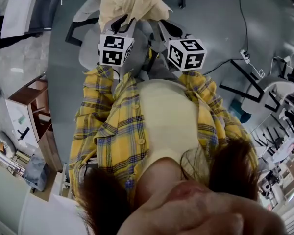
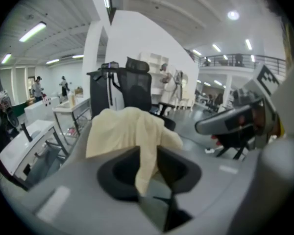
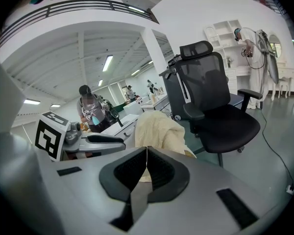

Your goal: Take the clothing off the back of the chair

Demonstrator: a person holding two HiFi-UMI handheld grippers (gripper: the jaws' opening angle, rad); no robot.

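Note:
A cream garment (image 1: 130, 1) lies bunched over a grey chair (image 1: 86, 55) just ahead of me. Both grippers reach into it from below in the head view. My left gripper (image 2: 148, 153) stands a little open, and a hanging fold of the cream garment (image 2: 125, 129) drops between its jaws. My right gripper (image 3: 147, 153) is shut, its pads meeting in a thin line with the cream garment (image 3: 159, 131) pinched there and rising behind them. Each gripper shows in the other's view: the right gripper body (image 2: 235, 119) and the left gripper body (image 3: 93, 141).
A black mesh office chair (image 3: 210, 97) stands just beyond the garment. White desks (image 2: 29, 136) run along the left and a wooden cabinet (image 1: 36, 106) stands at my left side. A power strip (image 1: 245, 57) and cables lie on the floor at right. People stand far off.

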